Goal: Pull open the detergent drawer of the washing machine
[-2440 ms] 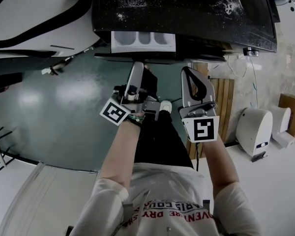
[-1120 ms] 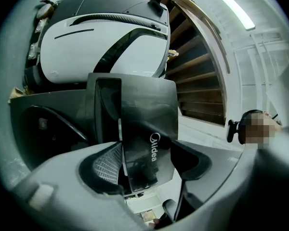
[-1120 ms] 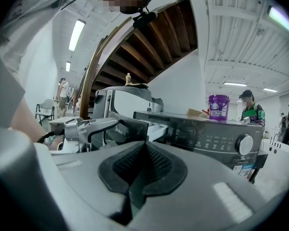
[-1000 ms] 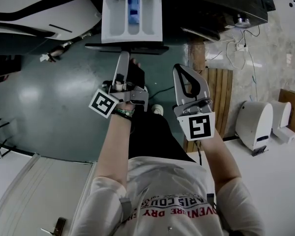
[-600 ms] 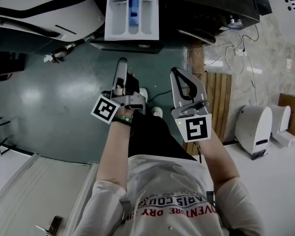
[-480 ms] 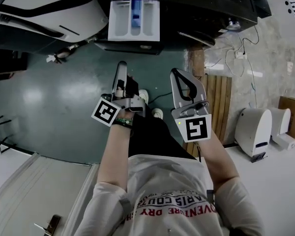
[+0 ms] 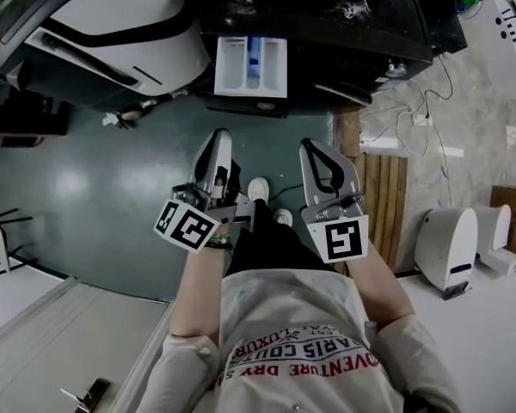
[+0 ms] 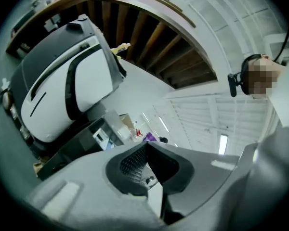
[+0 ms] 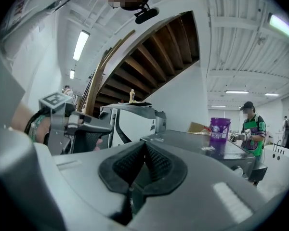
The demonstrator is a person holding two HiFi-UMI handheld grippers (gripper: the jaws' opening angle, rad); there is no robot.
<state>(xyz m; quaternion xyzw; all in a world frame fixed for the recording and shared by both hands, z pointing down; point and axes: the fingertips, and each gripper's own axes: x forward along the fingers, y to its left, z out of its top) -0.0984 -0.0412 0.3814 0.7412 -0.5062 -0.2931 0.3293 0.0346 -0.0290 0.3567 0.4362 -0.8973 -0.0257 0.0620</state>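
Note:
The white detergent drawer [image 7: 251,65], with a blue insert in its middle compartment, stands pulled out from the front of the black-topped washing machine [image 7: 344,11]. My left gripper [image 7: 219,138] hovers well short of the drawer, rolled to one side. It is shut with nothing between its pads, and it touches nothing. In the left gripper view the left gripper [image 8: 145,146] points past a white machine toward the ceiling. My right gripper [image 7: 315,149] is level beside it, also shut and empty. In its own view the right gripper [image 9: 144,145] points over the washer's dark top.
A large white machine [image 7: 112,24] stands left of the washer. A wooden pallet [image 7: 387,188] and a small white appliance [image 7: 447,239] lie to the right. My shoes [image 7: 258,188] are on the green floor. A purple bucket [image 9: 220,129] sits on the washer top, and a person [image 9: 250,124] stands beyond it.
The drawer slid out with the left gripper at its front. Since then the left gripper has let go, drawn back, risen, rolled and shut. The right gripper has risen too.

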